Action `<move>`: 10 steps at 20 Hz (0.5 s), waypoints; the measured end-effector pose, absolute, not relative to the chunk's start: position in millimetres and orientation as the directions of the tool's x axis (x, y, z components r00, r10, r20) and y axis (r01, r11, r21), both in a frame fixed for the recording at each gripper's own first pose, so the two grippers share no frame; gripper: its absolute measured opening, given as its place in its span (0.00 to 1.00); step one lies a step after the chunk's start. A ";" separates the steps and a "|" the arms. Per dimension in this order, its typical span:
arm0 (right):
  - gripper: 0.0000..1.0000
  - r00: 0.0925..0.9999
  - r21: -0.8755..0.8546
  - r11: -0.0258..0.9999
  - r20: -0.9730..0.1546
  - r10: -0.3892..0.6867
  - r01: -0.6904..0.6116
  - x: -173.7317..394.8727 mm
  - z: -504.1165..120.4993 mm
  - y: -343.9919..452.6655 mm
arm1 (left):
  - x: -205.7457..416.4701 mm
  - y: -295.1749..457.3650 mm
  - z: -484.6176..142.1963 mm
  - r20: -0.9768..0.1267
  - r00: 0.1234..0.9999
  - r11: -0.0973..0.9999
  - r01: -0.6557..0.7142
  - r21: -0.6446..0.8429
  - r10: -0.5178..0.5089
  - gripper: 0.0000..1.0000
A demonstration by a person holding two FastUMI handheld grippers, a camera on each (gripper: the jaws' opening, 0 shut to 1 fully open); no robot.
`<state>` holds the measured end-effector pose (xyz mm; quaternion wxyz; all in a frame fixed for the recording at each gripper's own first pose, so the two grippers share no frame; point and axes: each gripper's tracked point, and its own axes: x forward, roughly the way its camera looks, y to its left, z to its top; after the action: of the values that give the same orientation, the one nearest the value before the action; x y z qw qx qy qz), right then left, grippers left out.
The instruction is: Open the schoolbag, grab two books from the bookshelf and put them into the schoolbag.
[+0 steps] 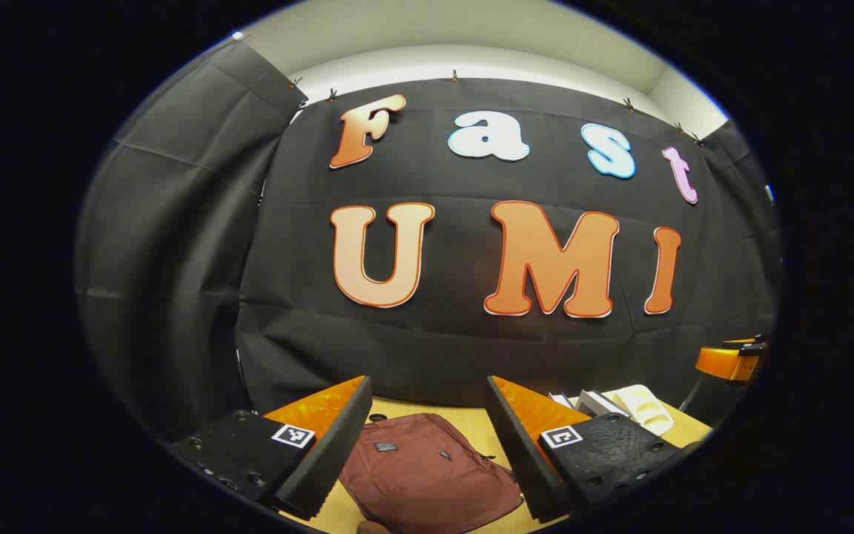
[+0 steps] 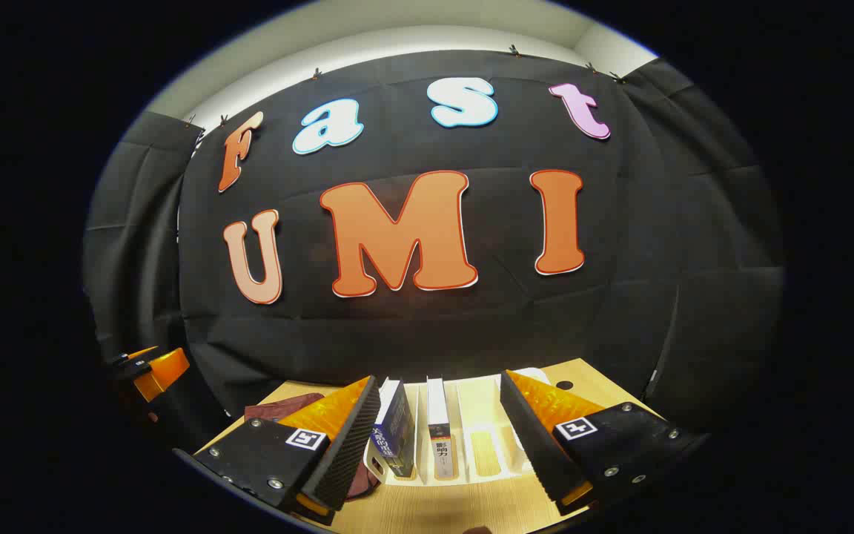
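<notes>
A dark red schoolbag lies flat and closed on the wooden table, between and beyond the fingers of my left gripper, which is open above it. In the right gripper view, a white slotted bookshelf stands on the table holding two upright books: a blue one and a white-and-brown one. My right gripper is open, hovering in front of the shelf with both books framed between its fingers. The bag's edge shows left of the shelf. The bookshelf also appears at right in the left gripper view.
The wooden table ends at the black cloth wall behind. The other gripper shows far right in the left gripper view, and the other gripper far left in the right gripper view. Several shelf slots right of the books hold nothing.
</notes>
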<state>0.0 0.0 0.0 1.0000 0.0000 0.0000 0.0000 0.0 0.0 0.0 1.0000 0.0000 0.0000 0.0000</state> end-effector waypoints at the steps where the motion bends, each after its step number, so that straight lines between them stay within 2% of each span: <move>1: 1.00 1.000 0.001 1.000 -0.004 -0.003 0.003 -0.4 -0.9 -1.8 | -0.2 0.8 -4.5 -0.009 1.000 1.000 -0.001 0.001 0.001 0.95; 2: 0.96 1.000 0.002 1.000 -0.008 -0.005 0.005 -0.2 -1.2 -3.7 | 1.1 -0.6 -6.0 -0.018 1.000 1.000 0.004 -0.001 -0.004 0.95; 4: 0.96 1.000 -0.002 1.000 -0.010 -0.016 0.016 -1.5 -2.2 -8.7 | 3.0 -4.0 -6.7 -0.023 1.000 1.000 0.011 -0.006 -0.011 0.95; 5: 1.00 1.000 -0.006 1.000 -0.008 -0.025 0.025 -2.7 -1.7 -11.6 | 4.0 -4.3 -8.0 -0.024 1.000 1.000 0.012 -0.004 -0.013 0.95; 7: 0.96 0.999 -0.011 0.999 -0.002 -0.038 0.038 -3.5 -1.2 -15.8 | 6.5 -9.2 -8.3 -0.026 0.999 1.000 0.022 0.001 -0.022 0.95; 10: 0.96 0.999 -0.006 0.999 -0.007 -0.047 0.047 -4.2 -2.1 -19.9 | 9.2 -16.6 -8.9 -0.030 0.999 0.999 0.045 0.002 -0.045 0.95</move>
<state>-4.2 -19.9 -2.1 0.9997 -0.0031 0.0035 -0.0234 9.2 -16.6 -8.9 0.9996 0.0015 0.0151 -0.0223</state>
